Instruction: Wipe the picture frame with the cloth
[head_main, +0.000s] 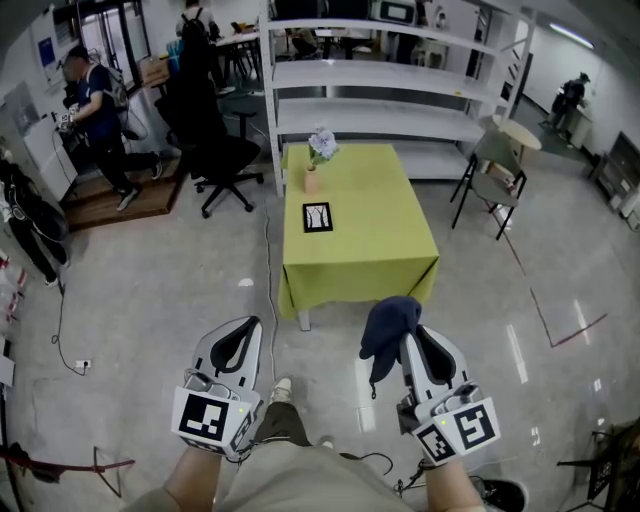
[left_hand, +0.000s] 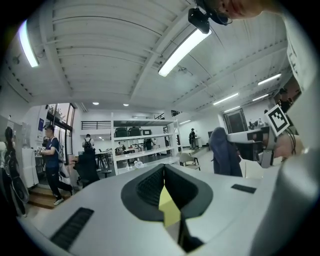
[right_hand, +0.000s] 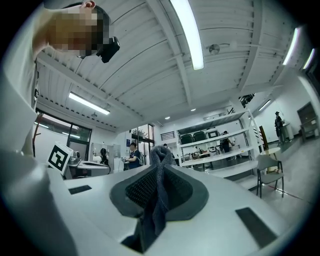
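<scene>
The picture frame (head_main: 318, 217) is far off. My right gripper (head_main: 420, 345) pinches the cloth (head_main: 388, 328), my left gripper (head_main: 240, 335) is closed and empty. Next I should step closer.

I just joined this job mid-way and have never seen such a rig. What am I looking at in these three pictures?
No robot here: a person holds a two-jaw gripper in each hand. The head view looks down from the person's head; the other two views ride on the grippers, looking along their jaws. The left gripper is shut and empty. The right gripper is shut on a dark blue cloth. Ahead, a green table carries a picture frame and a vase of flowers.
</scene>
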